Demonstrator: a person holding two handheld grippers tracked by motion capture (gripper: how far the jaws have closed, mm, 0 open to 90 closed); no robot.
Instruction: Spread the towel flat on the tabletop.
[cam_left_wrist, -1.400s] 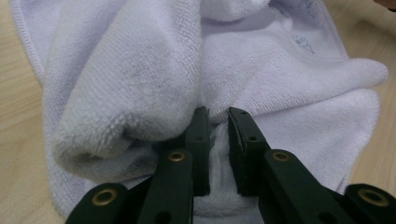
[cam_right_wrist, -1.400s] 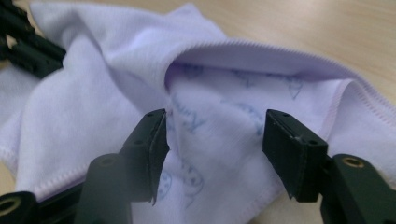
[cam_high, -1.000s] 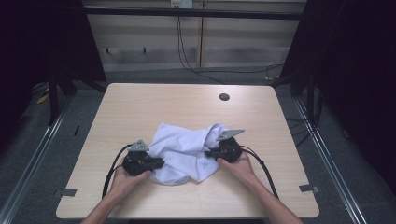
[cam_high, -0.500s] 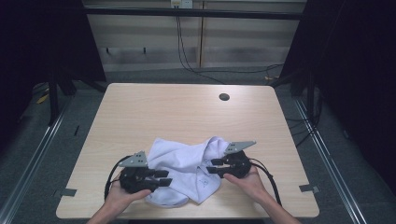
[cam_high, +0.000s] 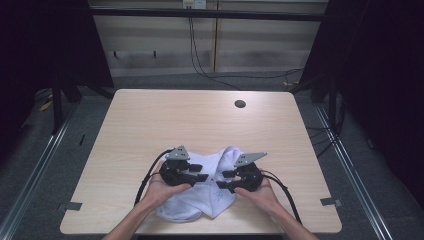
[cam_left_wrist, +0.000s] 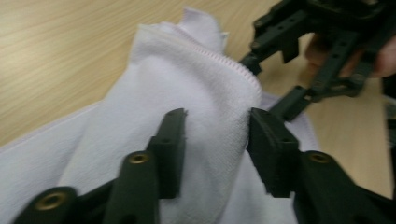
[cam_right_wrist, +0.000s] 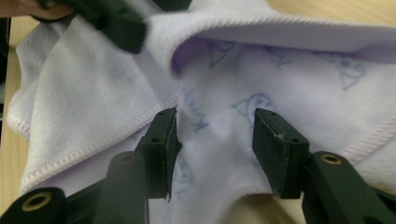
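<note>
Compared with one second ago, the white cloth (cam_high: 210, 192) lies closer to the near edge of the table (cam_high: 150, 120); its lower fold now almost reaches that edge. It is also more bunched, narrower from side to side than before. The left gripper (cam_high: 199, 177) and the right gripper (cam_high: 227, 180) are nearer to each other over the middle of the cloth, where earlier they were at its two sides. Both hands are drawn back toward the near edge. The jaws of each gripper now stand apart with cloth between them.
</note>
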